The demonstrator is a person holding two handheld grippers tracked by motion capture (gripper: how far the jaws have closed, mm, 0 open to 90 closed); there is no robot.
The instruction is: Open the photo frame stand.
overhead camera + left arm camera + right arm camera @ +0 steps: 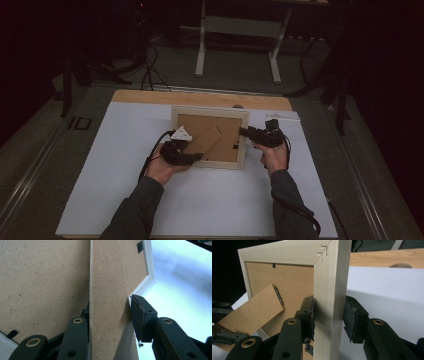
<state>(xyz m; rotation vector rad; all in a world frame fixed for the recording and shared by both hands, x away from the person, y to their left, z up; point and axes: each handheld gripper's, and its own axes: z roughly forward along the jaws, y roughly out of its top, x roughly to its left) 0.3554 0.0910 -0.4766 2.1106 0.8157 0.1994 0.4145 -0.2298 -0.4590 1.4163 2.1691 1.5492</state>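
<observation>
Nearest the person, two forearms in dark grey sleeves reach in over the white table cover [200, 200], a smooth matt sheet that overlies a light wooden tabletop [200, 97], whose bare strip shows along the far edge.

The left gripper [192, 157], black and angular with a grey three-cornered plate on top, sits at the near left corner of the picture frame [210, 111]. In the left gripper view its jaws straddle the stand leg [107, 302], a flat strip of brown fibreboard with a fine speckled grain and a pale cut edge. The left jaw lies against the strip, and the right pad touches its other edge, so the grip is narrow and set on the strip.

The picture frame lies back side up near the middle of the table, towards the far edge, between the two hands. It is rectangular, with pale unfinished wood mouldings mitred at the corners. Its backing board [294, 285] is the same dull brown fibreboard, held in by small black turn tabs. The stand leg [249, 312] swings out from a small metal hinge [279, 297].

The right gripper [250, 134] meets the frame's right rail. In the right gripper view its worn black rubber pads [352, 317] press both faces of the pale wooden rail [328, 297], where smooth grain and thin staple marks at the mitre are plain; this grip is about half open and holds the rail.

Beyond the table stand the white legs of another table [200, 50] on a dim grey floor.
</observation>
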